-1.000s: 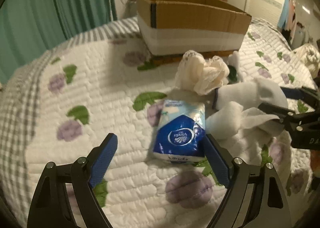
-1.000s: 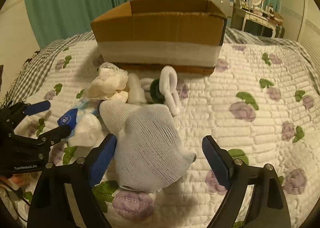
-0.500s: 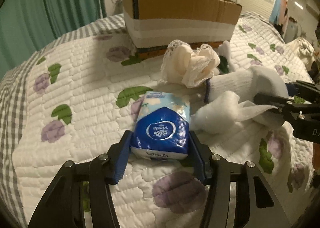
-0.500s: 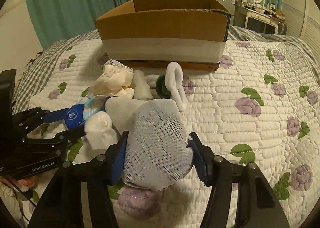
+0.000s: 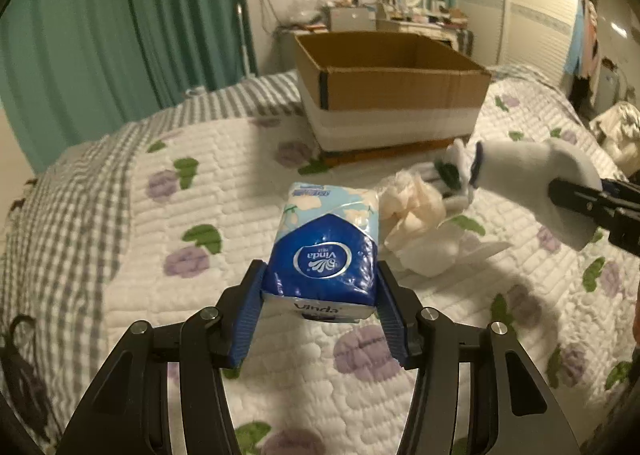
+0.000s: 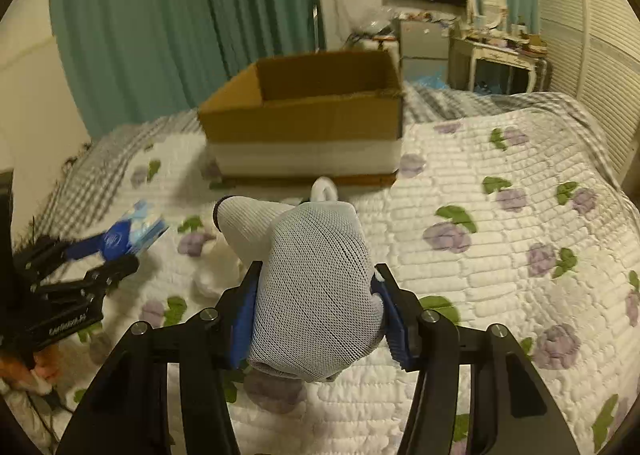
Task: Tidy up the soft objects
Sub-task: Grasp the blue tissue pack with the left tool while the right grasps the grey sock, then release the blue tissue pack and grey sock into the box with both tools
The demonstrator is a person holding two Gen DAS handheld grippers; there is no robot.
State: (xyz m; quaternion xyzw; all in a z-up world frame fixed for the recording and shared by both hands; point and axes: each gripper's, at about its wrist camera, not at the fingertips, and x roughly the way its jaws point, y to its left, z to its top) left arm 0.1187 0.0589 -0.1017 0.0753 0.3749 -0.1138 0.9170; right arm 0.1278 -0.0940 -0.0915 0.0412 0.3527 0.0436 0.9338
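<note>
Blue plastic wrapping with a white logo covered the tissue pack (image 5: 324, 255), which was clamped between the two blue-padded fingers of the left gripper (image 5: 320, 307) and was held above the quilt (image 5: 224, 183), clear of its surface. White mesh fabric made up the sock (image 6: 316, 275), which was squeezed on both sides by the pads of the right gripper (image 6: 318, 311) and was likewise held off the bed; its cuff end stuck out toward the left. In the left wrist view the same sock was seen at the right edge, pinched by the other gripper. On the quilt, between the two held things, a cream lace-edged cloth (image 5: 412, 203) and a crumpled white tissue (image 5: 436, 251) were left lying, touching each other. Behind them a small white and dark green soft item (image 5: 456, 167) was seen, too blurred to be named. A cardboard box (image 5: 384, 95), open at the top, was set farther back on the bed, with green curtains (image 5: 120, 27) behind.
</note>
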